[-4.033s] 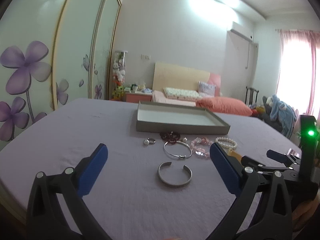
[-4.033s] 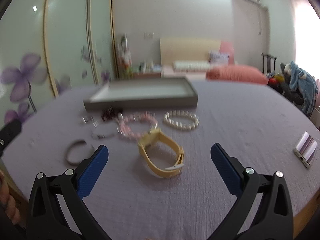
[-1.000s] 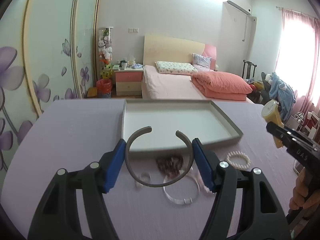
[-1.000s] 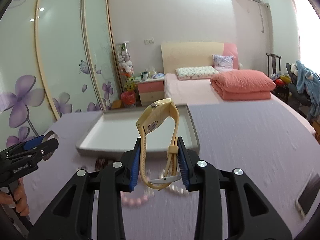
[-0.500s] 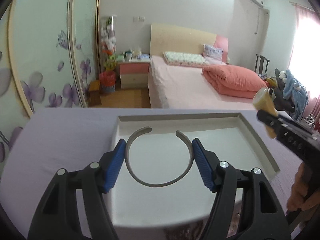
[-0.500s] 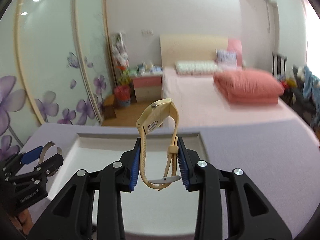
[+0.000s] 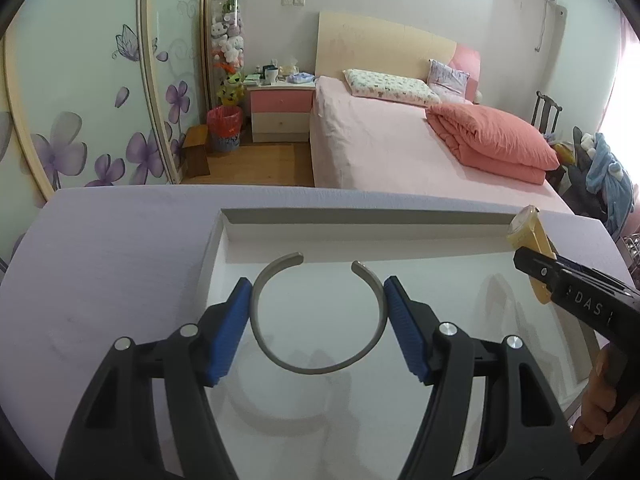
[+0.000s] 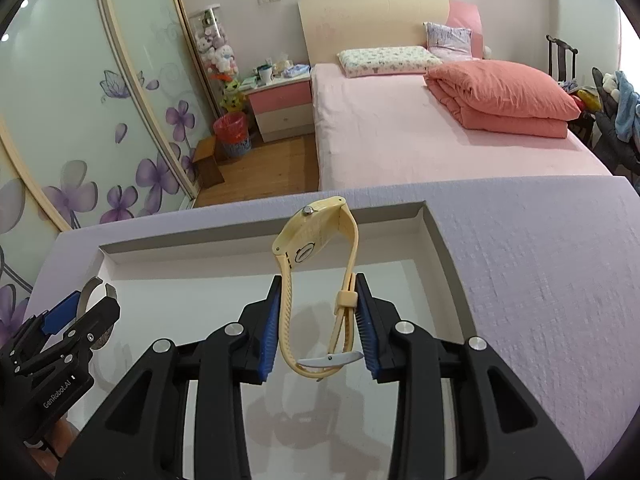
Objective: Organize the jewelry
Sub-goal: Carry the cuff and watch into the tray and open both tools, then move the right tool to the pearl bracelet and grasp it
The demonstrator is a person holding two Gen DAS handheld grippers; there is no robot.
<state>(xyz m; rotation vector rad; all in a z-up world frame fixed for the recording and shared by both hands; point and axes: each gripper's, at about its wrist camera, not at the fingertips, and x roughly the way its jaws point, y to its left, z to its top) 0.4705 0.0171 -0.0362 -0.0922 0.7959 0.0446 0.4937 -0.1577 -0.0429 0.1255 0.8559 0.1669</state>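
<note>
Two claws: both over the white tray
Left claw: clamped on grey open cuff bangle
Right claw: clamped on yellow wristwatch

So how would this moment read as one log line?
left gripper: holds bangle | right gripper: holds watch | both over tray
</note>
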